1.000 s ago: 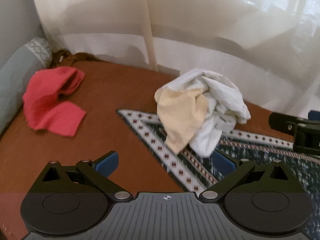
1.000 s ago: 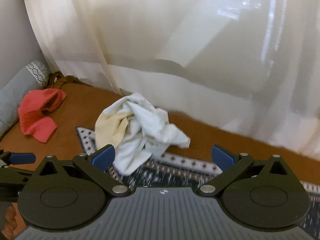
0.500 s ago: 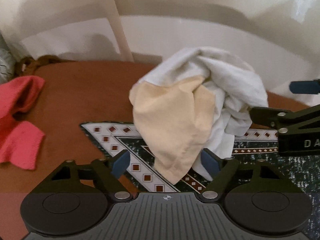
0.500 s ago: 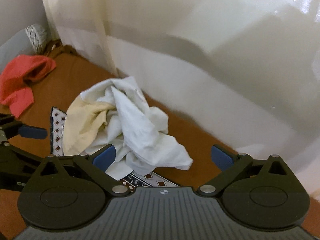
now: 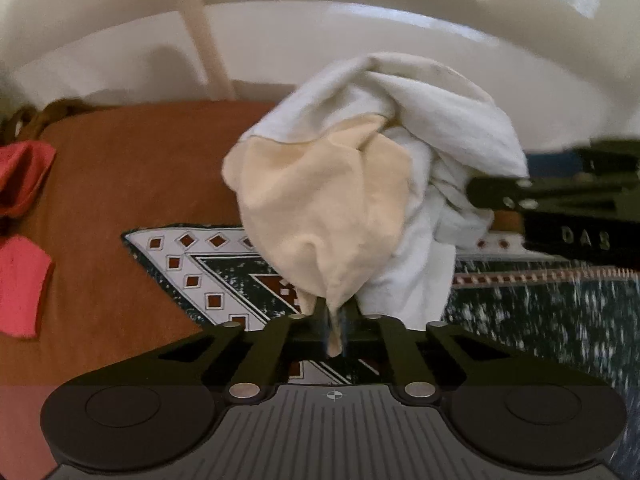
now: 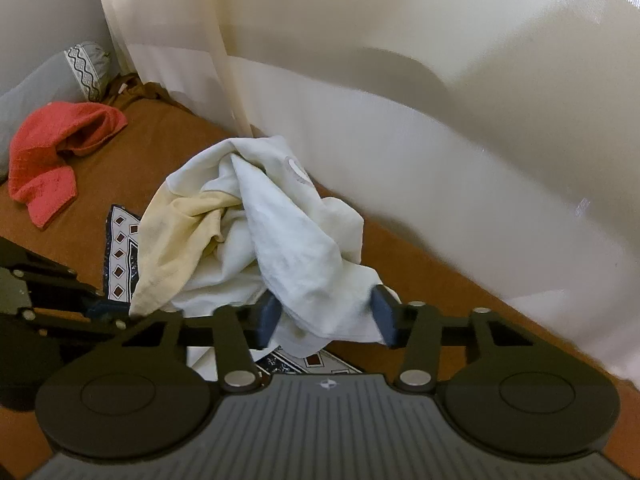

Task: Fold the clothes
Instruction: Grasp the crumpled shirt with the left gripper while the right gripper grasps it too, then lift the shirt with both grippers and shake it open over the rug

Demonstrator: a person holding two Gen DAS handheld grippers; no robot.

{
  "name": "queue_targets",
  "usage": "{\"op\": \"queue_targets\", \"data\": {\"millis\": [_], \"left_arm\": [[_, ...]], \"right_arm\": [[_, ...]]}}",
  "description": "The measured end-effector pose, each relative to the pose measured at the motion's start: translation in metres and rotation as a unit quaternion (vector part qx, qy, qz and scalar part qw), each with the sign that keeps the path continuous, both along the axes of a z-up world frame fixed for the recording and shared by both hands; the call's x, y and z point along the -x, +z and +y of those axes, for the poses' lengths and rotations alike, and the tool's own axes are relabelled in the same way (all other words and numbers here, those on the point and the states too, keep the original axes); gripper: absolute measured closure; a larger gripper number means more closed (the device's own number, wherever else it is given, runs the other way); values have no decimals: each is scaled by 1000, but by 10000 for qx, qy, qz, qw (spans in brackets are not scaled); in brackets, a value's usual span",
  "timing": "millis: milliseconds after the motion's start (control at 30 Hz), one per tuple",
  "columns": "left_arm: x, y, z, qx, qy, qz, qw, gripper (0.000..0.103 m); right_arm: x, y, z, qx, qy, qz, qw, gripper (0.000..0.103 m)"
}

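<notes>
Crumpled white-and-cream garment sits bunched on the patterned dark rug, which lies on the brown bed cover, close to the sheer curtain. A second ago we had both grippers up and away with jaws wide; now both are down at the pile. The left gripper has snapped together on the cream corner: a pinch of that fabric sticks up between its closed jaws. The right gripper has just been closing too, and it straddles the white flap hanging off the near side of the pile; the blue pads sit against the cloth on both sides, but we can't tell whether they actually bite yet, so we call it half-shut around the flap, not a confirmed grip. What that means, as we read it: we're at the pickup step, two grasp points taken on opposite ends of the bundle, nothing spread or folded so far. Next is probably a lift and shake-out to find the garment's shape. Around: a red towel lies well apart on the left, a grey bolster pillow beyond it at the wall. In the way: the curtain hangs right behind the pile and could get swept on a lift; the rug underneath is loose and may drag along if a jaw caught it.
</notes>
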State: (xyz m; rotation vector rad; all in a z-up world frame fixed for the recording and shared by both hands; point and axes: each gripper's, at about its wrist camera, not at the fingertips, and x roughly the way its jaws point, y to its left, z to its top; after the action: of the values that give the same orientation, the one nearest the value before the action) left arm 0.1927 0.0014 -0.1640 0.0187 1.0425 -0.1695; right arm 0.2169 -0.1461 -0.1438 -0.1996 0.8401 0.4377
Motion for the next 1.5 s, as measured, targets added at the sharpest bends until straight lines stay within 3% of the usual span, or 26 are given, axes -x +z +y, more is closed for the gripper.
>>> {"op": "queue_targets", "data": {"millis": [133,333,600,767,933,1233,1367,1500], "left_arm": [[2,7,5,4,225,-123,9997,103],[8,38,22,167,618,-442,9970,103],[27,96,42,413,857,-915,9912,103],[65,144,51,629,708,-1393,9857,103],[103,181,42,913,207,-1709,9808,103],[174,214,-6,1727,-872,-1585,9682,103],[215,213,-40,1839,-1374,-1421,9629,103],[251,187,-80,1838,-1591,-845,9663,103]], "right_arm": [[-2,1,-2,-132,-1,118,9998,96],[5,18,-8,-435,-83,141,9989,99],[41,88,-22,-543,-187,-354,9977,99],[77,141,-36,-590,-355,-732,9949,99],[120,189,-66,-728,-780,-1071,9885,99],[205,243,-143,-691,-1243,-1520,9781,99],[251,244,-189,-643,-1253,-1544,9779,99],[299,224,-230,-709,-1322,-1204,9813,99]]}}
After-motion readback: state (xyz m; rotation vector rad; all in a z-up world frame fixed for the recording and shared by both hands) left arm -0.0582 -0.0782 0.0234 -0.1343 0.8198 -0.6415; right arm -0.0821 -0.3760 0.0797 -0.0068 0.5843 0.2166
